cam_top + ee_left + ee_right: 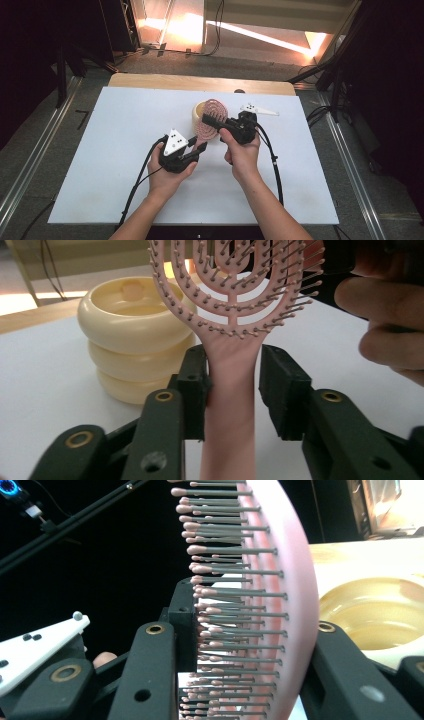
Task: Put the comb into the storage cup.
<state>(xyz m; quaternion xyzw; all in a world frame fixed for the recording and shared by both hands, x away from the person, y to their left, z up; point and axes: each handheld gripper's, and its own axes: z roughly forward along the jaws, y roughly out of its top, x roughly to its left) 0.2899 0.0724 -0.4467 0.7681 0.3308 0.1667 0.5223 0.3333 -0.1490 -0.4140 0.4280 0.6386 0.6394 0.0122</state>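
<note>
Pink brush: we see its handle between the left gripper fingers, one touching, one apart.
Right gripper: fingers astride the bristled head; grip unclear.
Cream pot: on white surface, seemingly empty.

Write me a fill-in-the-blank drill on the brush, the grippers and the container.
1. The left gripper has its jaws on either side of the brush's ____.
2. The right gripper has its jaws around the brush's ____.
3. The colour of the brush is ____.
4. The cream container is built like three stacked ____.

Missing words: handle; head; pink; rings
</note>
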